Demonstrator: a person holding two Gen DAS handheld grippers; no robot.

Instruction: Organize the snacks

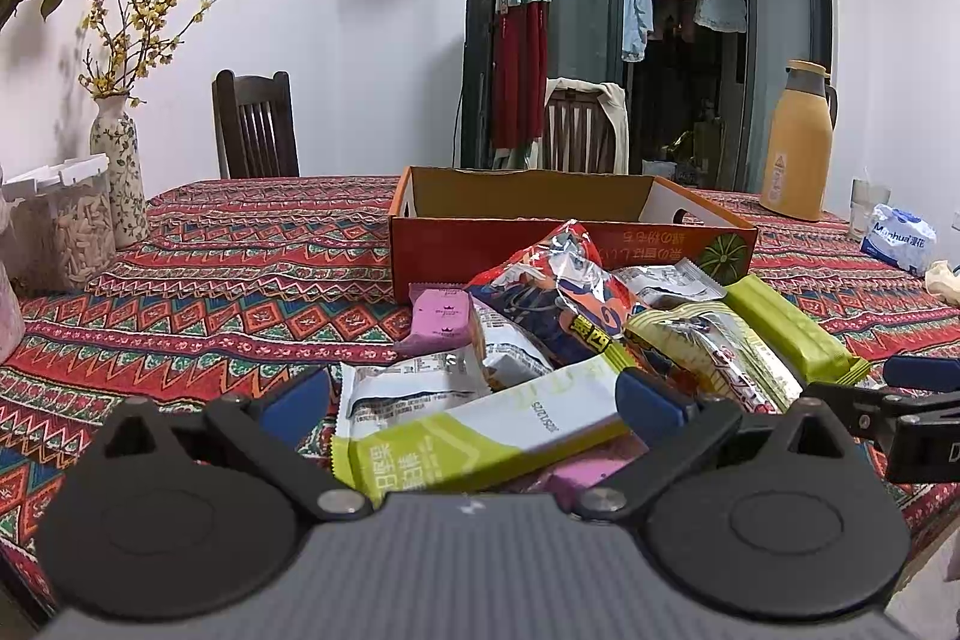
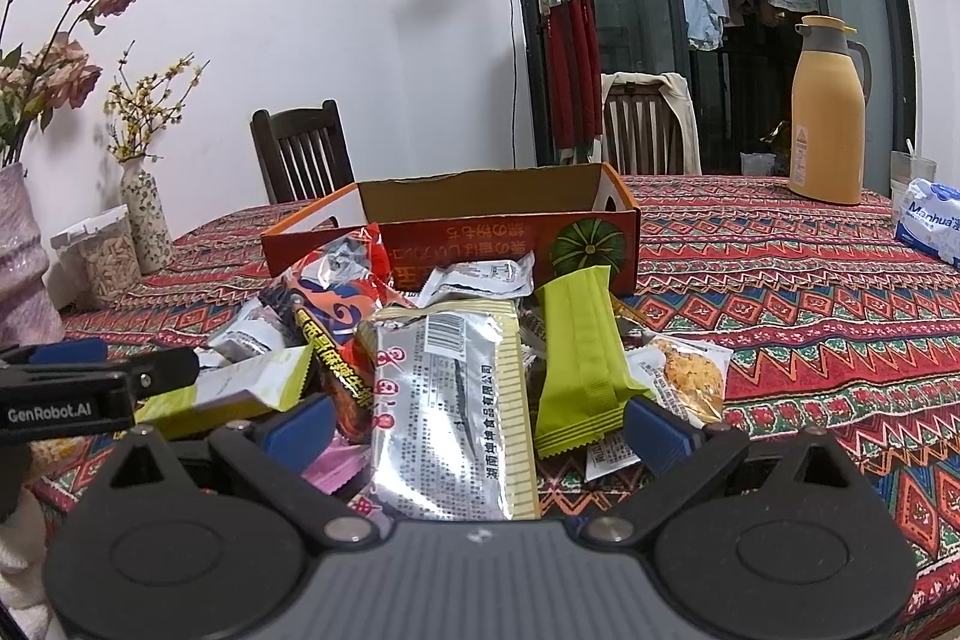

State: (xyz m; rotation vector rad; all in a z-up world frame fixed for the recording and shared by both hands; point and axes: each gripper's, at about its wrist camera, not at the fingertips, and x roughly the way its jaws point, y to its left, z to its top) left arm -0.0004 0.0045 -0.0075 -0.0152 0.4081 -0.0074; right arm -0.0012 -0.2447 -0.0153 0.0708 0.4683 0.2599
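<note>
Snack pile (image 1: 576, 328) lies on the patterned tablecloth (image 1: 240, 280), just in front of the empty orange box (image 1: 540, 214). Left gripper (image 1: 474, 394) spread wide, holding nothing, low over the white-and-green bar (image 1: 480, 430). Right gripper (image 2: 480, 418) likewise spread and empty (straddling the silver packet (image 2: 450, 400)). Judgement: take one packet at a time, pinch across its narrow width, lift clear of its neighbours, then carry it into the box.

Left claw (image 1: 474, 391), right claw (image 2: 477, 421) agape.
</note>
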